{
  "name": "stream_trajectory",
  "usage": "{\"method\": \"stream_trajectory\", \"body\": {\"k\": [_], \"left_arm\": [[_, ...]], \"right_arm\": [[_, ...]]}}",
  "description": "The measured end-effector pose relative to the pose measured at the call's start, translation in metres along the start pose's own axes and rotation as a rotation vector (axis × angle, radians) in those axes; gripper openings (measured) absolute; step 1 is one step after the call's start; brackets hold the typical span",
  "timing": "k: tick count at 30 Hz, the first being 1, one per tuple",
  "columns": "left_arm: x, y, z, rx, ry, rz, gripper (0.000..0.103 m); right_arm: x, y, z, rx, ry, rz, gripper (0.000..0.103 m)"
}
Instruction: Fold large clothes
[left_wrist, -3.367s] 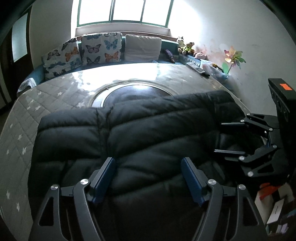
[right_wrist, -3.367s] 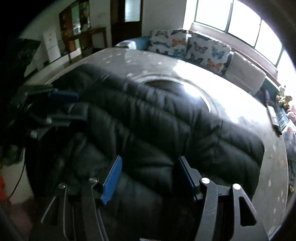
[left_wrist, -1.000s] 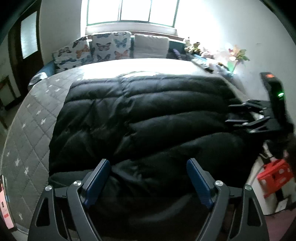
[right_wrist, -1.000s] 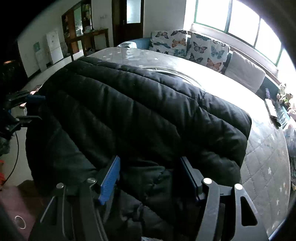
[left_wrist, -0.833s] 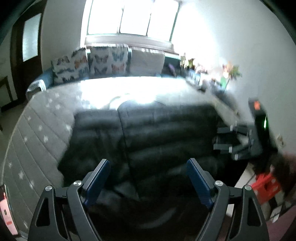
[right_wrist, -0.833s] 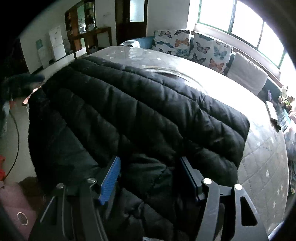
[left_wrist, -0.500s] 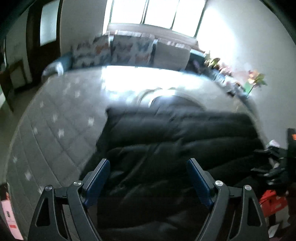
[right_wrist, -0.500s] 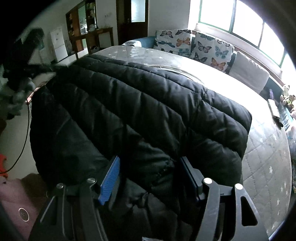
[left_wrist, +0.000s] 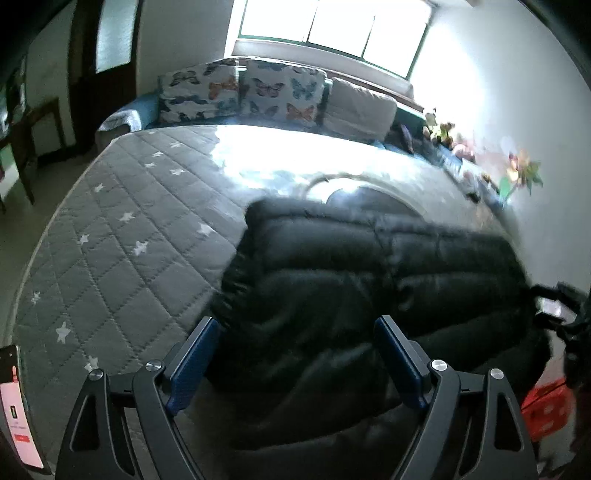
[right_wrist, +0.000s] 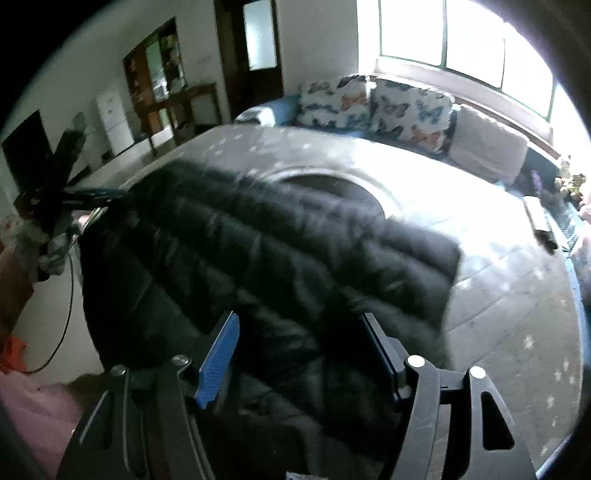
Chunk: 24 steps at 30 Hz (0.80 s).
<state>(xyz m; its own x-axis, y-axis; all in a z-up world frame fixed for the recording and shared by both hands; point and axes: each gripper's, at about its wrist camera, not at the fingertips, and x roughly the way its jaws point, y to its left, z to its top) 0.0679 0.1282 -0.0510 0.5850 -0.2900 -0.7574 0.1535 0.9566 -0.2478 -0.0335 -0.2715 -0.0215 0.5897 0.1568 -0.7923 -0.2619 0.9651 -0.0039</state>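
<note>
1 black puffer jacket (left_wrist: 369, 280) lies on 1 quilted bed (left_wrist: 122, 236); 2 hand-held grippers, left (left_wrist: 295, 362) and right (right_wrist: 301, 354), gape empty.

Glossy quilted coat (left_wrist: 369, 280); matt, seemingly cloth mattress (left_wrist: 122, 236).

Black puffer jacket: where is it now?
The black puffer jacket lies across the near end of the grey star-quilted bed, right of centre in the left wrist view, its near edge overhanging.
</note>
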Motion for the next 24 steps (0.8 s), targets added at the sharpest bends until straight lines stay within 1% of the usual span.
{"method": "stream_trajectory", "body": {"k": [2, 3, 4, 5, 6, 8, 11, 13, 15, 16, 17, 18, 19, 20, 21, 22, 24], "left_arm": [[-0.007, 0.01, 0.012, -0.055, -0.002, -0.056, 0.092], [-0.007, 0.015, 0.019, -0.076, 0.002, -0.08, 0.092], [-0.012, 0.015, 0.021, -0.09, 0.007, -0.104, 0.092], [-0.007, 0.016, 0.03, -0.096, 0.015, -0.122, 0.093], [-0.004, 0.019, 0.035, -0.097, 0.023, -0.125, 0.093], [0.009, 0.021, 0.046, -0.086, 0.055, -0.102, 0.093], [0.027, 0.028, 0.05, -0.078, 0.088, -0.101, 0.093], [0.039, 0.033, 0.047, -0.086, 0.11, -0.12, 0.093], [0.047, 0.044, 0.043, -0.121, 0.124, -0.166, 0.095], [0.052, 0.047, 0.041, -0.131, 0.123, -0.175, 0.1], [0.055, 0.051, 0.04, -0.142, 0.122, -0.19, 0.101], [0.058, 0.055, 0.038, -0.15, 0.123, -0.21, 0.101], [0.063, 0.057, 0.037, -0.154, 0.125, -0.216, 0.103], [0.067, 0.06, 0.037, -0.16, 0.128, -0.216, 0.103], [0.071, 0.062, 0.034, -0.167, 0.132, -0.222, 0.103], [0.075, 0.065, 0.033, -0.175, 0.136, -0.238, 0.103], [0.083, 0.068, 0.03, -0.189, 0.143, -0.26, 0.103]], "right_arm": [[-0.003, -0.012, 0.005, 0.036, -0.006, 0.012, 0.073], [-0.003, -0.02, 0.008, 0.053, -0.01, 0.001, 0.073], [-0.001, -0.024, 0.01, 0.06, -0.01, -0.001, 0.073], [0.001, -0.031, 0.011, 0.072, -0.008, -0.009, 0.073], [0.003, -0.038, 0.011, 0.088, -0.006, -0.017, 0.073], [0.011, -0.056, 0.012, 0.144, 0.009, -0.005, 0.073], [0.017, -0.083, 0.011, 0.216, 0.005, 0.009, 0.073], [0.022, -0.099, 0.007, 0.269, -0.004, 0.035, 0.073], [0.03, -0.11, 0.003, 0.294, 0.006, 0.061, 0.073], [0.033, -0.113, 0.003, 0.294, 0.013, 0.059, 0.076], [0.039, -0.117, 0.0, 0.294, 0.019, 0.065, 0.08], [0.044, -0.121, -0.002, 0.304, 0.018, 0.076, 0.087], [0.047, -0.126, -0.002, 0.313, 0.018, 0.088, 0.093], [0.052, -0.13, -0.004, 0.327, 0.018, 0.11, 0.095], [0.055, -0.135, -0.006, 0.338, 0.02, 0.13, 0.1], [0.059, -0.139, -0.008, 0.354, 0.023, 0.155, 0.102], [0.069, -0.15, -0.015, 0.409, 0.045, 0.231, 0.103]]}}
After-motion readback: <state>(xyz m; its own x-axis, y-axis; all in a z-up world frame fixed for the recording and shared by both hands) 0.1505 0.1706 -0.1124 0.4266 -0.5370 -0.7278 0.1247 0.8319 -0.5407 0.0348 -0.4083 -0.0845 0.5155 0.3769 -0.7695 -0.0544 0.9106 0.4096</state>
